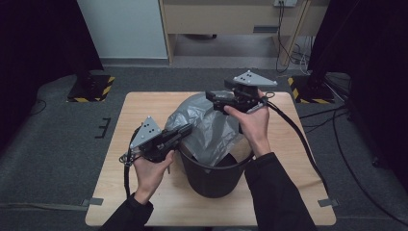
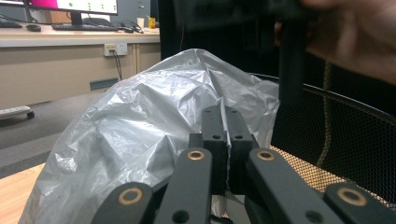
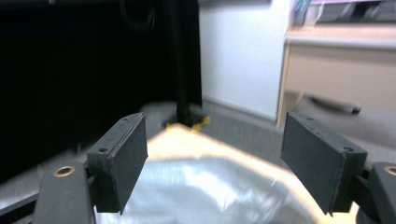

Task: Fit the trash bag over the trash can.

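Bag point(image 2: 140, 135) — between shut left jaws

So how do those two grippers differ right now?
The left gripper has its jaws shut on a fold of the grey bag; the right gripper stands wide open with nothing between its jaws. The left sits low by the black bin rim; the right is held above the bag's far side. Both are black, hand-held, and carry a grey three-cornered plate.
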